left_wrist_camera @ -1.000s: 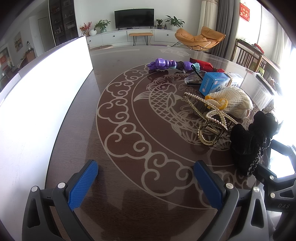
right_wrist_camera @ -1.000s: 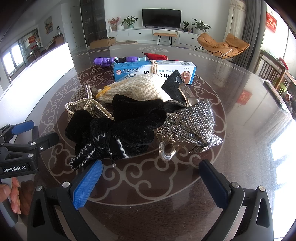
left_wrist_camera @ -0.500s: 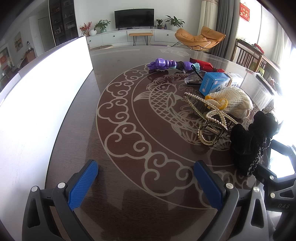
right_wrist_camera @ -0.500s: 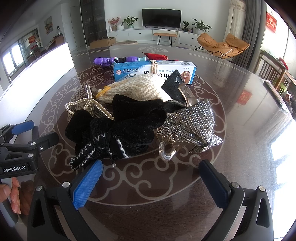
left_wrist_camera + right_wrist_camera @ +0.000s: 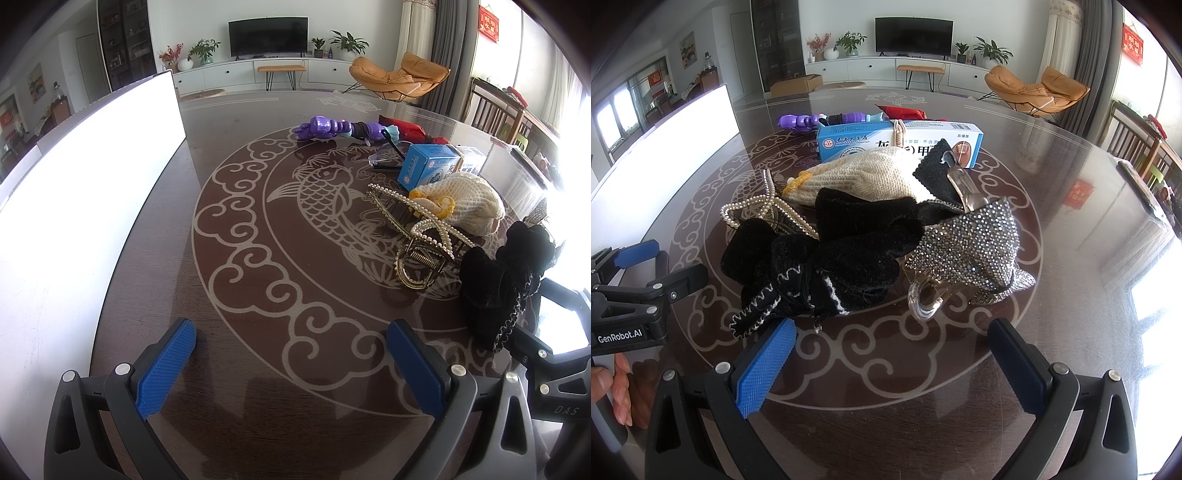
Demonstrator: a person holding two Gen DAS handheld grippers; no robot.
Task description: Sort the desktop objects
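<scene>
A heap of small items lies on the dark round table (image 5: pixel 258 258). In the right wrist view a black velvet bow (image 5: pixel 831 254) sits nearest, with a rhinestone hair clip (image 5: pixel 975 251) to its right, a cream knitted pouch (image 5: pixel 864 177) behind, and a blue-and-white medicine box (image 5: pixel 901 140) further back. A pearl hair claw (image 5: pixel 417 236), a purple toy (image 5: pixel 332 129) and a red packet (image 5: pixel 402 127) show in the left wrist view. My right gripper (image 5: pixel 890 354) stands open just short of the bow. My left gripper (image 5: pixel 291 354) is open over bare table, left of the heap.
A large white box (image 5: pixel 81 206) runs along the table's left side. The left gripper's black body (image 5: pixel 635 299) and a hand (image 5: pixel 613 387) sit at the left edge of the right wrist view. Wooden chairs (image 5: pixel 1145 147) stand beyond the table's right rim.
</scene>
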